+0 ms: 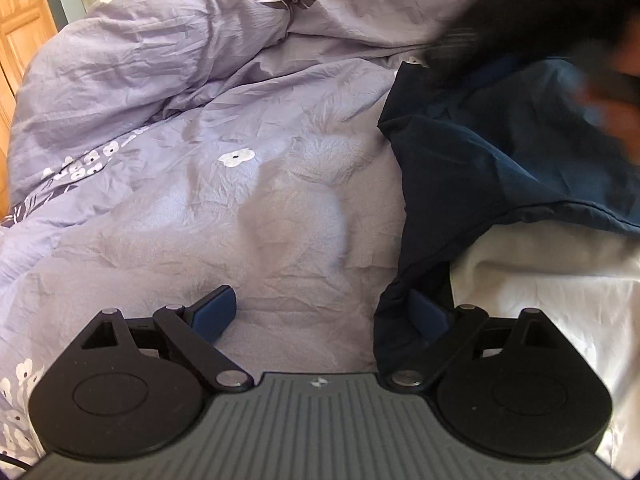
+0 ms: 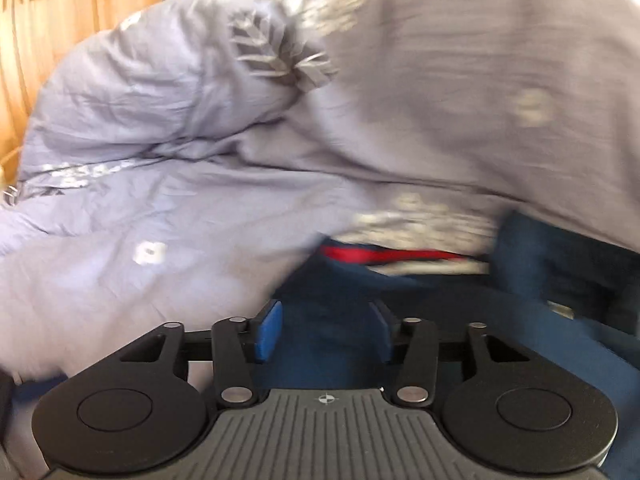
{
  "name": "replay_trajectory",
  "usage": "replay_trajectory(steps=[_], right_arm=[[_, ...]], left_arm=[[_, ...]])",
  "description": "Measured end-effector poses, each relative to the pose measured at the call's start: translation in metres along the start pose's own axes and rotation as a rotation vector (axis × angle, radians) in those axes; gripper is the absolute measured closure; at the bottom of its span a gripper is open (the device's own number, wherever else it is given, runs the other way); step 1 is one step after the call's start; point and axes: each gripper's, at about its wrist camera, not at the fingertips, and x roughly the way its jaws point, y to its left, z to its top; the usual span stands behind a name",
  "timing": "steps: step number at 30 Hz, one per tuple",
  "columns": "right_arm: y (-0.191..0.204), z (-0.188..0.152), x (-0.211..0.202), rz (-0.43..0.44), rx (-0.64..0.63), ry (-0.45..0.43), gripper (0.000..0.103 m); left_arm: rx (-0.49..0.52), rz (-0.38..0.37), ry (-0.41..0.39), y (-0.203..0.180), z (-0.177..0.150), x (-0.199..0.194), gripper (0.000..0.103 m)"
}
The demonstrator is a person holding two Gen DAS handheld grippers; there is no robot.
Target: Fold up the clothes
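Left gripper [image 1: 322, 318] gaped wide, its right pad half buried in the navy garment [image 1: 480, 168]. Right gripper [image 2: 325, 330] stood half open over blurred navy cloth, grip unclear.

Taking the navy garment [image 1: 480, 168] as landmark: to its left in the left wrist view lies a broad, low stretch of lilac duvet [image 1: 248, 208], wrinkled but bare, with free passage across it. Beyond that stretch the duvet bunches into a tall ridge [image 1: 132, 60] that blocks the far-left side. Below the garment's hem a white cloth [image 1: 560, 280] lies flat. A blurred dark shape [image 1: 540, 12] crowds the space above the garment's upper right.
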Motion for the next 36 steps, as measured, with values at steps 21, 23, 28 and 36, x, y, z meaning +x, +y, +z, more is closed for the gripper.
replay_trajectory(steps=[21,23,28,36], right_arm=[[-0.154,-0.095,-0.078,-0.412,0.669,-0.100,0.084],[-0.107,-0.069,-0.069,-0.310,0.540,-0.117,0.085],[0.042,-0.006,-0.047,0.106,0.131,-0.161,0.085],[0.103,-0.009,-0.070,0.210,-0.030,-0.174,0.044]], left_arm=[[-0.139,0.020,-0.040,0.024,0.010,-0.033,0.008],[-0.197,0.021,-0.039,0.030,0.009,-0.033,0.008],[-0.332,-0.009,-0.016,0.050,0.003,-0.030,0.008],[-0.322,-0.010,-0.032,0.057,-0.004,-0.031,0.008]])
